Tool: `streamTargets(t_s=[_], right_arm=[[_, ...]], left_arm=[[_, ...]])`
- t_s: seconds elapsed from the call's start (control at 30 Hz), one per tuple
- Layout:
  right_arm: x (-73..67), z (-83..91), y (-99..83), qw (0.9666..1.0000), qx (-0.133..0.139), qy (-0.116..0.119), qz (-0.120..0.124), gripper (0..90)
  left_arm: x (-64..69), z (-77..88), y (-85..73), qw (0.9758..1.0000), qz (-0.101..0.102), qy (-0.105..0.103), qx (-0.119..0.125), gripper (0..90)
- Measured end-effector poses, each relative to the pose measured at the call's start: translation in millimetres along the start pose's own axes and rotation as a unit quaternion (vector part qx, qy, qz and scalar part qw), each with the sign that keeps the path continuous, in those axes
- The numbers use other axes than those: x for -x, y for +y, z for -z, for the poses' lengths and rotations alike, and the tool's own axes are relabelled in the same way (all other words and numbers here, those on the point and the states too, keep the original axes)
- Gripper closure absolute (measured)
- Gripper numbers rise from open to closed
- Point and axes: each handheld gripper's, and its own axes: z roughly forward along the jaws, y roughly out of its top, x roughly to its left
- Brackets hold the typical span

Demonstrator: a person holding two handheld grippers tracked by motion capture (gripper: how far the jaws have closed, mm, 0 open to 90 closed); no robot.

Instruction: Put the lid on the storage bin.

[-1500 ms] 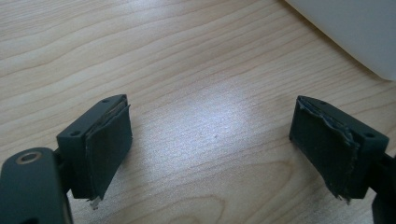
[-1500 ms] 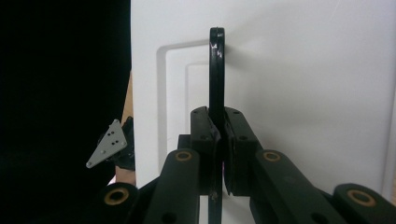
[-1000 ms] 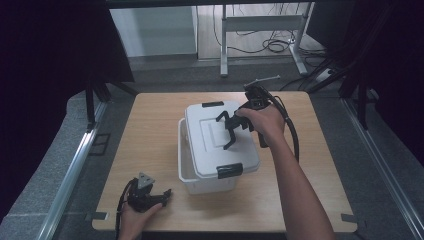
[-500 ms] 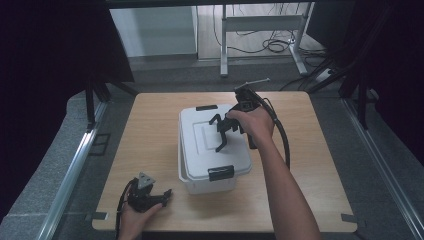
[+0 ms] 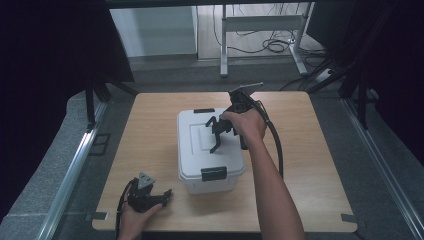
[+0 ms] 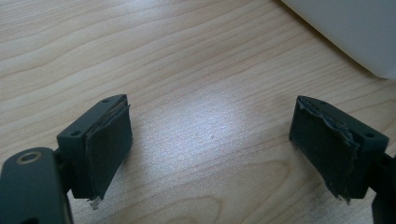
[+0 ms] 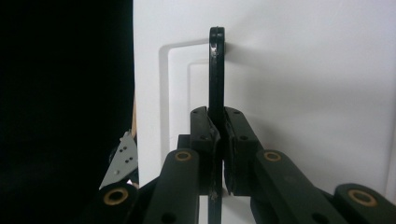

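Centrally in the high view, the white lidded storage box (image 5: pixel 210 150) sits on the wooden table (image 5: pixel 150 130). The right gripper (image 5: pixel 219 135) is clamped on the box's black carry handle (image 7: pixel 216 70), whose lower length its pads hide. The left gripper (image 5: pixel 160 196), lower left, rests with jaws spread and empty; only a box corner (image 6: pixel 345 28) enters its view.

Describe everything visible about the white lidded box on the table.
The white box looks like plastic, rectangular with rounded corners, its lid on and bearing a raised rectangular panel. A black latch sits at the near end and another at the far end. It stands upright near the middle of the wooden table. A thin black handle stands up from the lid, pinched between the jaws of the right gripper. The left gripper rests apart, jaws open.
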Motion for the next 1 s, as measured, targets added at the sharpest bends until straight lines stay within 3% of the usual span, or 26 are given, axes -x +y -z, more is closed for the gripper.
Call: streamTargets(t_s=[0.57,1.0], right_arm=[[9.1,-18.4,2.0,0.9998,-0.005,0.001,-0.017,83.6],[12.4,-23.1,0.8,0.9999,-0.007,0.011,-0.002,79.6]], left_arm=[[0.0,0.0,0.1,1.0,-0.001,-0.001,-0.001,13.0],[-0.1,0.1,0.1,1.0,-0.002,-0.002,-0.002,13.0]])
